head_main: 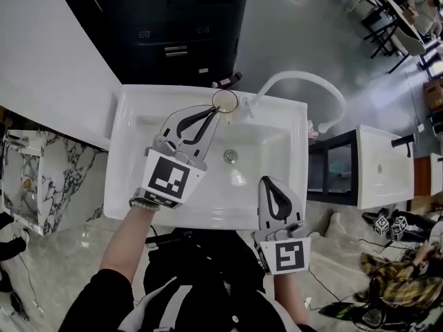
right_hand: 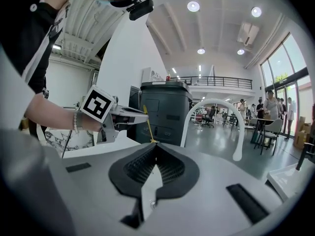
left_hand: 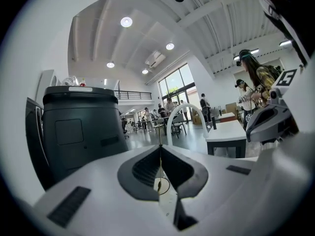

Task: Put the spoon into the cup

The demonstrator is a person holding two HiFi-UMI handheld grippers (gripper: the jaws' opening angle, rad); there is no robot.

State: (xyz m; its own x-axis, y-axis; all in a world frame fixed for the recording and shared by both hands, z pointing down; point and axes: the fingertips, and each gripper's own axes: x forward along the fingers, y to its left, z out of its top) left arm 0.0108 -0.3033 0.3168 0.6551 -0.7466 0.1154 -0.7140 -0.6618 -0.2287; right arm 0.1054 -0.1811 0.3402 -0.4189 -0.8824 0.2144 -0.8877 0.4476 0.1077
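A small clear cup (head_main: 225,101) stands on the back rim of the white sink (head_main: 131,151), next to the faucet base. My left gripper (head_main: 216,111) reaches over the basin with its tips just short of the cup, shut on a thin yellow spoon (right_hand: 147,127). The spoon hangs slanting down from the tips. In the left gripper view the spoon (left_hand: 160,163) is a thin line pinched between the pads. My right gripper (head_main: 266,180) hovers over the sink's front right part, shut with nothing in it (right_hand: 156,144).
A white arched faucet (head_main: 304,81) curves over the sink's back right corner. A dark cabinet (head_main: 173,26) stands behind the sink. The drain (head_main: 230,156) sits mid-basin. A second white basin (head_main: 381,164) is at the right, and people and tables stand far off.
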